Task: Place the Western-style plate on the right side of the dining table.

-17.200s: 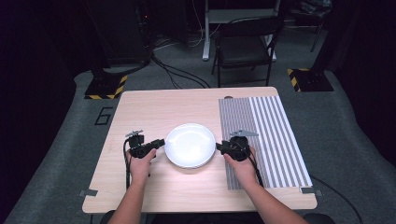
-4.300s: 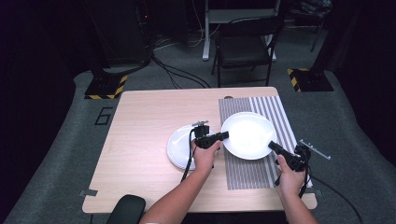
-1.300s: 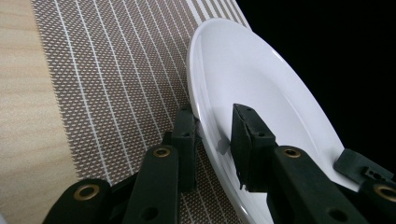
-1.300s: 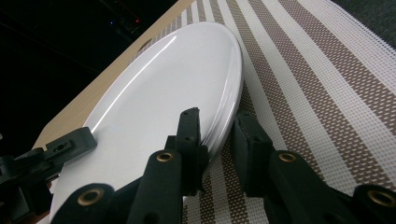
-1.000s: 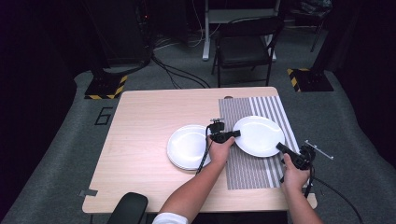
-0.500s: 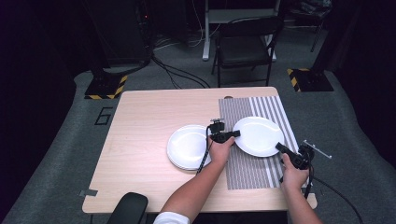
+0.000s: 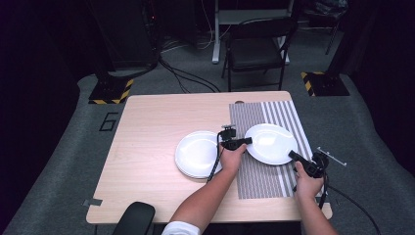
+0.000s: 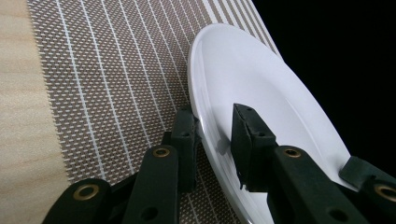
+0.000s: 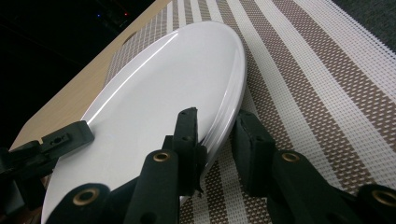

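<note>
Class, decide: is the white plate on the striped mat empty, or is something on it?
Empty. The white plate shows a bare, glossy surface in both gripper views; only jaws straddle its rim, over the striped mat.

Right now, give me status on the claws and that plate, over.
Left claw and right claw each straddle the plate rim, jaws open. Plate down on striped mat. Other plates beside it, apart.

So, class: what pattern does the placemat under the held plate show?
Brown and white stripes on a woven placemat, clearest in the right gripper view.
</note>
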